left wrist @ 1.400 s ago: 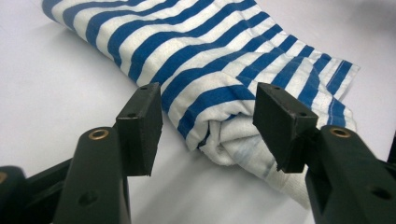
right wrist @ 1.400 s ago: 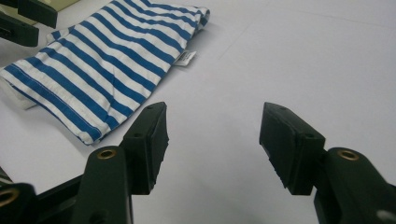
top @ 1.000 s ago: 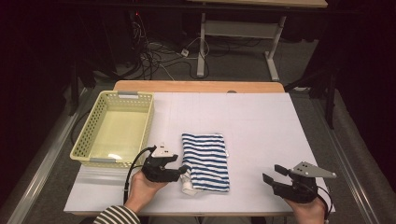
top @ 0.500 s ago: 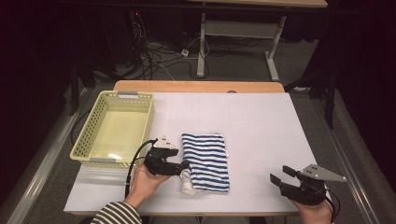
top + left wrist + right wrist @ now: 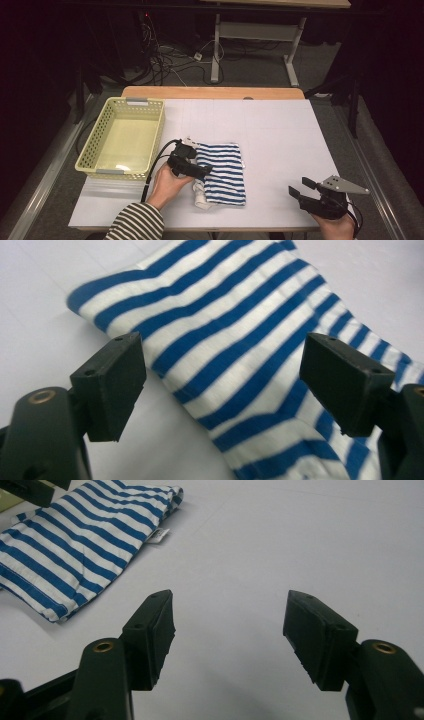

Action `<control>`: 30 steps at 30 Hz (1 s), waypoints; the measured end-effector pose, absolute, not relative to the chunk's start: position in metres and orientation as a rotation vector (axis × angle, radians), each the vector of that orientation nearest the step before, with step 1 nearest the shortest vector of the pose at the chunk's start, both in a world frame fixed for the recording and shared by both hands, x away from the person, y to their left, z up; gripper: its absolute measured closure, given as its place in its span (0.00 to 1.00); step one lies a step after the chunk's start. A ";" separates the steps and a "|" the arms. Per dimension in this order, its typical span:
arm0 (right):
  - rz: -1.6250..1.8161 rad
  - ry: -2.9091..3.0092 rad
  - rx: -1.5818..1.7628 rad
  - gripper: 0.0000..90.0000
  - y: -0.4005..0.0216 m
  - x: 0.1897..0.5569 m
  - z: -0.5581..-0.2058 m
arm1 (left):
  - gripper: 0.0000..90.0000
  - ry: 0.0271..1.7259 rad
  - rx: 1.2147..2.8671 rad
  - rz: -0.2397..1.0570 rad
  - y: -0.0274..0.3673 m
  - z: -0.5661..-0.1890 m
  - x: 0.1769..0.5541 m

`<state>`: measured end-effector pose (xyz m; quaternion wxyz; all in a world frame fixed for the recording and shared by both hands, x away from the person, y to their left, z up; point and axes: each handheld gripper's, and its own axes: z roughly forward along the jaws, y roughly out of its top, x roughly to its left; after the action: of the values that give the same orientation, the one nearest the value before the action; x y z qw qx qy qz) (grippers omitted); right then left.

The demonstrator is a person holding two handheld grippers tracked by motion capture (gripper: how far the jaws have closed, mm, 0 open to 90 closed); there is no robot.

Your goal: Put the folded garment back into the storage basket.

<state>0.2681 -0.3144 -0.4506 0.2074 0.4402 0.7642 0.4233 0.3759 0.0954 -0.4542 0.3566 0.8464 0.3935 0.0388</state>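
The left gripper [image 5: 200, 170], jaws just opened wide and holding nothing, hovers over the striped cloth's [image 5: 223, 172] left edge. The right gripper [image 5: 300, 191], jaws spread, sits at the table's [image 5: 280, 130] bare near-right corner.

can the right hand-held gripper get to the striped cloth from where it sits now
Probably yes. The right hand-held gripper is open with nothing between its jaws, and bare table lies between it and the striped cloth. The left hand-held gripper sits at the cloth's far edge.
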 end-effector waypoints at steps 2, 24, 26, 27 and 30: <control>1.179 2.129 1.222 0.42 -0.314 0.268 -0.451 | 0.20 1.034 2.175 0.111 0.095 -0.454 0.380; 1.173 2.139 1.217 0.42 -0.312 0.268 -0.451 | 0.23 1.125 2.245 0.098 0.084 -0.477 0.393; 1.171 2.141 1.218 0.42 -0.313 0.269 -0.452 | 0.26 1.119 2.250 0.099 0.081 -0.477 0.391; 1.171 2.141 1.219 0.42 -0.313 0.269 -0.452 | 0.29 1.121 2.248 0.093 0.080 -0.477 0.391; 1.170 2.142 1.214 0.42 -0.312 0.269 -0.452 | 0.36 1.116 2.248 0.079 0.078 -0.476 0.389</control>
<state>0.2688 -0.3121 -0.4517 0.2064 0.4358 0.7689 0.4198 0.3887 0.0779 -0.4757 0.3099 0.8512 0.4225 0.0298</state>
